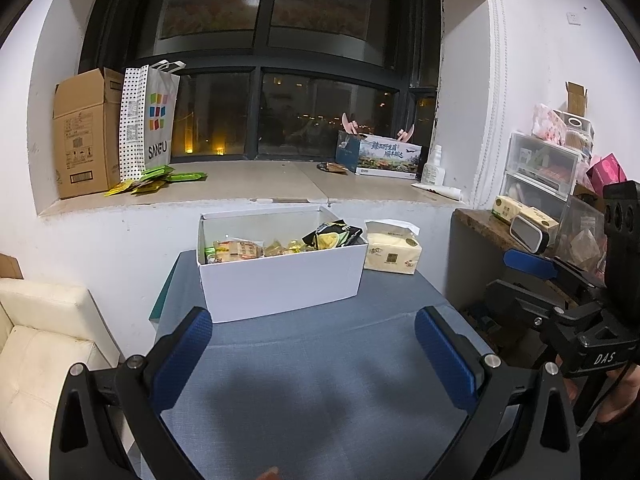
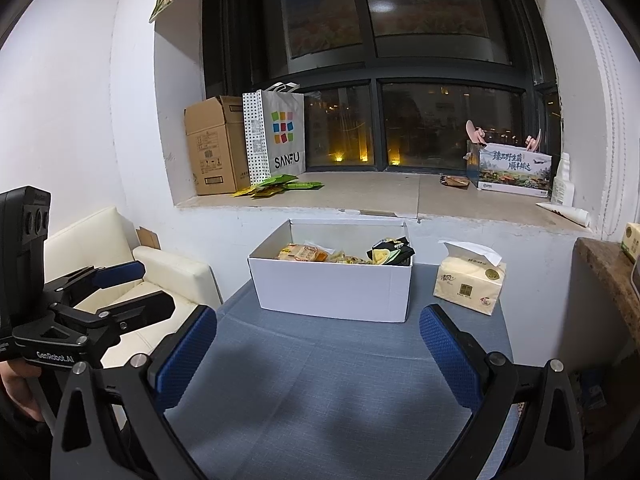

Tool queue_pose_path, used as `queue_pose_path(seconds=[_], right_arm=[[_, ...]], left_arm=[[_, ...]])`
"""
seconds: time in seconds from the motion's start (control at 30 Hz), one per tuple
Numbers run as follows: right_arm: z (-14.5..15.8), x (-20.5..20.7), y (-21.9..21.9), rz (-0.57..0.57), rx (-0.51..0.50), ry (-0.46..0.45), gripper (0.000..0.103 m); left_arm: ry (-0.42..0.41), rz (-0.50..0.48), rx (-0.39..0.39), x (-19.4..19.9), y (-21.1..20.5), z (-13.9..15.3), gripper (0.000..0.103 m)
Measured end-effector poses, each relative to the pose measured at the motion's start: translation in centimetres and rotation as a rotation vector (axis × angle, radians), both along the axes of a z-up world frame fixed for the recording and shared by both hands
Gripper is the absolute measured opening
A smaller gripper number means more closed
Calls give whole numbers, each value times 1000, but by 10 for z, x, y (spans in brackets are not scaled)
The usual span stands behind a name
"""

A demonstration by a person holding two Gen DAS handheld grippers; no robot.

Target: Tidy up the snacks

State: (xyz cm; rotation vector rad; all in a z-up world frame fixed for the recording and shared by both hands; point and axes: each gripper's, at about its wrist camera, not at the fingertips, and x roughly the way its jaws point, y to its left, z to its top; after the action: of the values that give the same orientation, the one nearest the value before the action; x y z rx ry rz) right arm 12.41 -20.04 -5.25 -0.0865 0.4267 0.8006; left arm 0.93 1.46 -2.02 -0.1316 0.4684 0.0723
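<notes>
A white cardboard box point(image 1: 280, 280) point(image 2: 332, 288) stands at the far end of the blue-grey table point(image 1: 320, 360) point(image 2: 320, 368). It holds several snack packets point(image 1: 240, 250) point(image 2: 304, 254), with a black and yellow bag point(image 1: 334, 234) point(image 2: 390, 254) sticking up at its right end. My left gripper point(image 1: 314, 338) is open and empty, held above the table short of the box. My right gripper point(image 2: 318, 338) is open and empty too, also short of the box. Green and yellow snack packets point(image 1: 156, 180) point(image 2: 276, 186) lie on the window sill.
A tissue pack point(image 1: 392, 252) point(image 2: 470, 284) sits right of the box. On the sill stand a brown carton point(image 1: 86, 136) point(image 2: 216, 146), a SANFU paper bag point(image 1: 154, 120) point(image 2: 280, 132) and a printed box point(image 1: 386, 156) point(image 2: 514, 172). A cream sofa point(image 1: 44, 344) is left; cluttered shelves point(image 1: 548, 176) are right.
</notes>
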Motion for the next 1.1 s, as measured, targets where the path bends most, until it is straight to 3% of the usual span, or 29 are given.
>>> queue_pose_path(seconds=[1.1], right_arm=[[-2, -1, 1, 3, -5, 2, 103]], left_arm=[[4, -2, 8, 2, 0, 1, 103]])
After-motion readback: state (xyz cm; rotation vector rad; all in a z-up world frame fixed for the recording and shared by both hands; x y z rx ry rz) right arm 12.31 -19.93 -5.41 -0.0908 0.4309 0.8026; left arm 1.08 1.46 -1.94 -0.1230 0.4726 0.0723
